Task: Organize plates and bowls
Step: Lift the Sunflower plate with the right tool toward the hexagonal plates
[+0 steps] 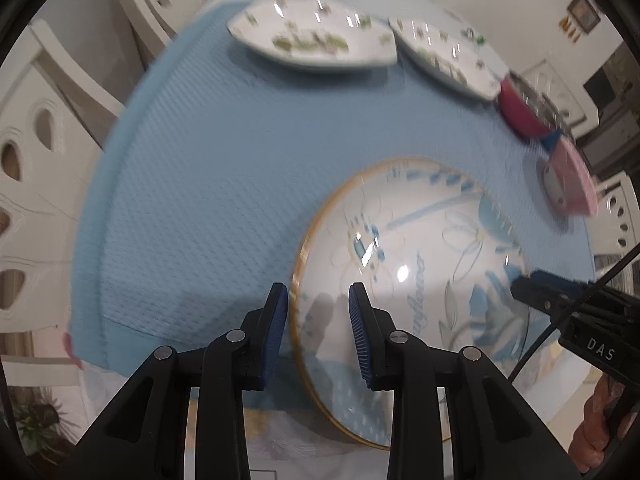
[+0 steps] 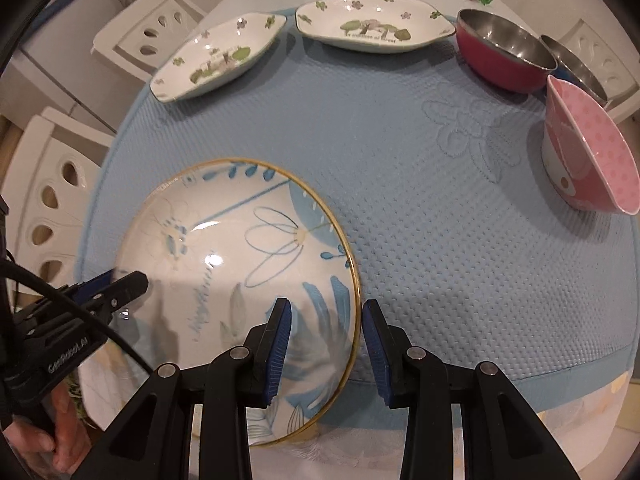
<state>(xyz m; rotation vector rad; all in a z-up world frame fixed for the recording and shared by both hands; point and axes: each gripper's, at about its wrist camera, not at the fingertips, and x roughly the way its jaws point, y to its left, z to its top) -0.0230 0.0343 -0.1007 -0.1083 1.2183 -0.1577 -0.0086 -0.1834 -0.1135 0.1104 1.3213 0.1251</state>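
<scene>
Left gripper [image 1: 318, 294] straddles the left rim of the big plate [image 1: 420, 264], jaws apart, pads not seen pressing. That gold-rimmed plate lies on the blue mat [image 2: 400, 184], overhanging its near edge. Right gripper [image 2: 326, 310] straddles the plate's right rim, jaws likewise apart. Two leaf-shaped dishes [image 2: 220, 56] [image 2: 372, 24] sit at the mat's far edge, then a red bowl [image 2: 504, 56], a blue bowl [image 2: 576, 66] and a tilted pink bowl [image 2: 592, 152] to the right
</scene>
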